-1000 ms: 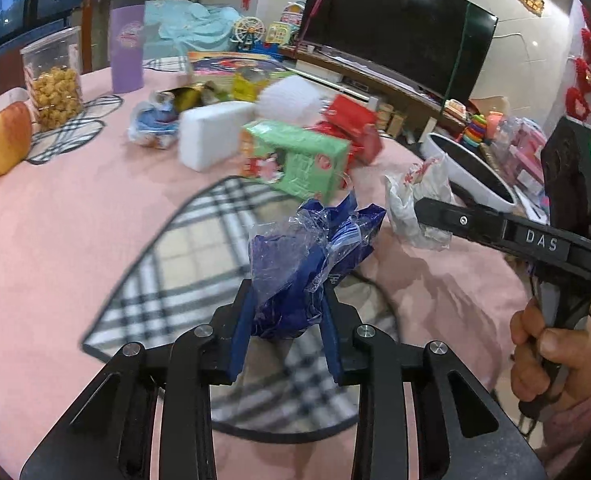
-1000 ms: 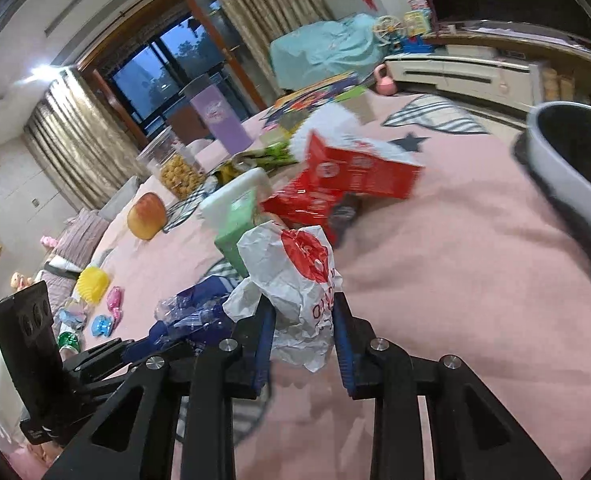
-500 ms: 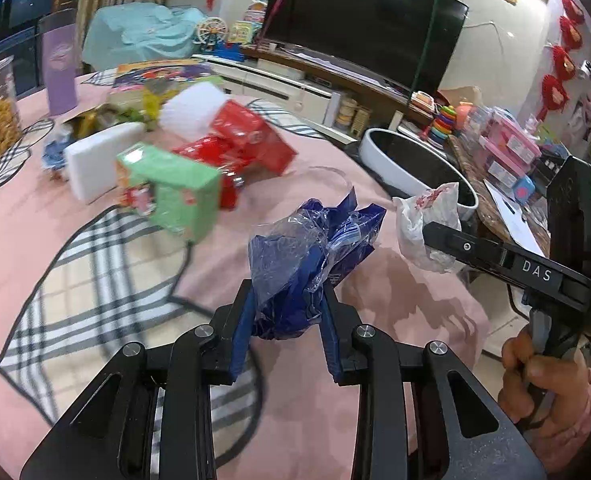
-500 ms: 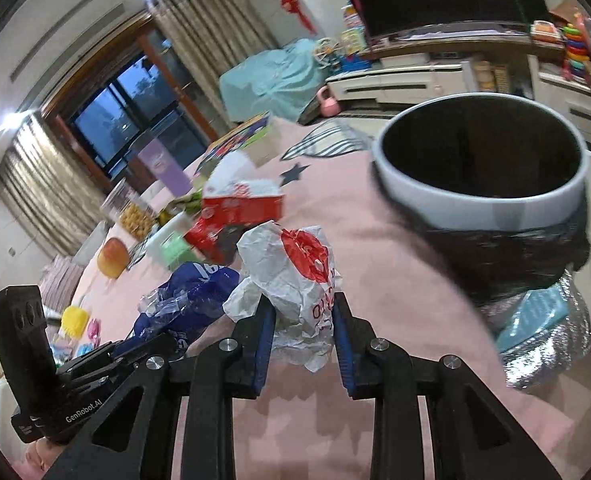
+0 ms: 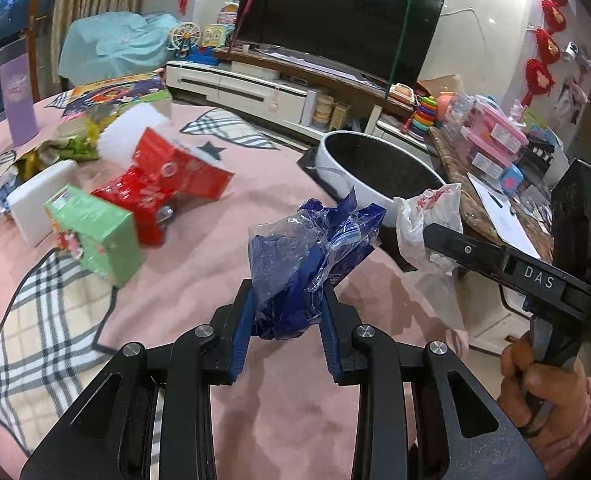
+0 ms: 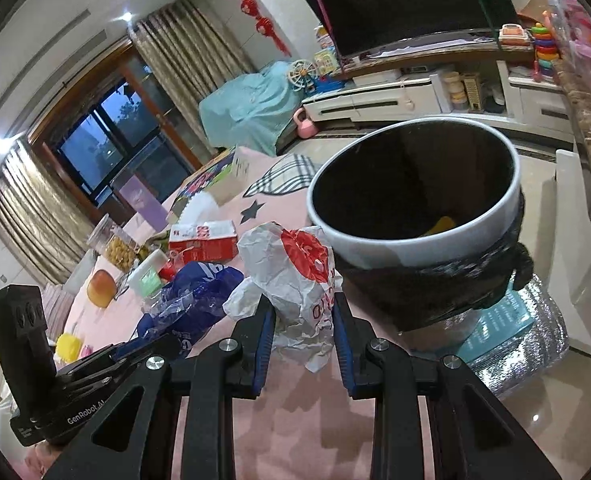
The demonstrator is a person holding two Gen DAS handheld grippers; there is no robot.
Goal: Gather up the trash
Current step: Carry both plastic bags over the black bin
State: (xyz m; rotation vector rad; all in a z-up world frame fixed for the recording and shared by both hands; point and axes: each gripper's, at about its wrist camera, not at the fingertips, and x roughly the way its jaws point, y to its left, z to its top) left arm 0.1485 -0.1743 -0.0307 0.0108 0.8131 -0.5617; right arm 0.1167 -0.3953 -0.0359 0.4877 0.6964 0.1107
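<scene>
1. The left gripper is pinching a blue wrapper. The wrapper is thin, shiny plastic, all scrunched up, with a clear crinkly bit on top.
2. The right gripper is pinching a white bag with red print on it. It is soft, thin and full of wrinkles, like a used snack bag.
3. Both bits of trash are held up above the pink table. I think they are held high so they can go over the rim of the trash bin.
4. The trash bin stands just past the table edge. It is round with a smooth white rim, and a black bag lines the inside and folds over the outside. Something yellow lies at the bottom.
5. The white bag is very near the bin's rim, and the blue wrapper is a bit farther back, to its left.
6. Each piece is squeezed near its bottom, so the loose tops puff out. That is a good hold for light, floppy things.
7. More stuff sits on the table: a green box, a red box and a white foam block.
</scene>
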